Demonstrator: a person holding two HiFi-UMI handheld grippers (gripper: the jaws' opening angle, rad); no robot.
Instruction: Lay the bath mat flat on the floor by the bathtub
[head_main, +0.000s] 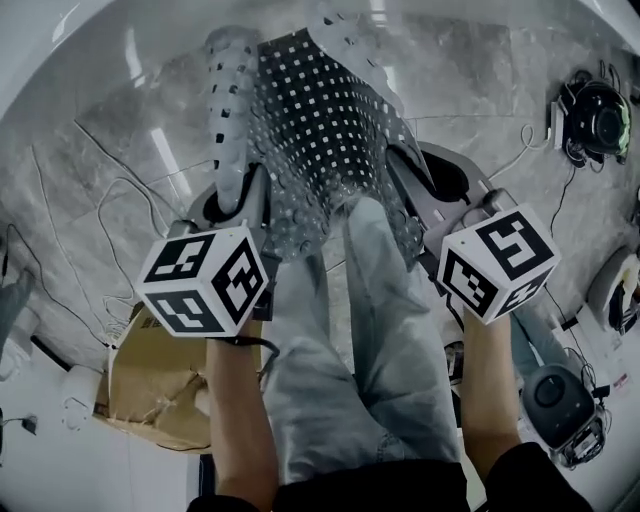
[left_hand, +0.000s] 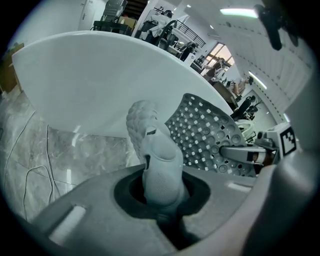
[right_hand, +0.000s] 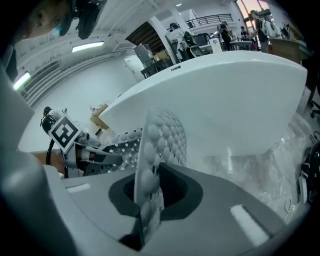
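Observation:
A grey bath mat (head_main: 320, 120), perforated and studded with suction cups, hangs crumpled between my two grippers above the marble floor (head_main: 100, 170). The white bathtub (head_main: 120, 25) curves along the far edge. My left gripper (head_main: 233, 203) is shut on one bunched corner of the mat (left_hand: 159, 165). My right gripper (head_main: 418, 190) is shut on the opposite edge, which stands thin and upright between its jaws (right_hand: 149, 180). Each gripper view shows the tub wall (left_hand: 100, 85) (right_hand: 220, 90) behind the mat, with the other gripper (left_hand: 240, 152) (right_hand: 95, 155) off to the side.
A person's legs in light jeans (head_main: 370, 330) stand under the mat. A torn cardboard box (head_main: 160, 385) lies at the lower left. Thin cables (head_main: 95, 215) trail over the floor on the left. Dark devices with cords (head_main: 598, 118) (head_main: 555, 398) sit on the right.

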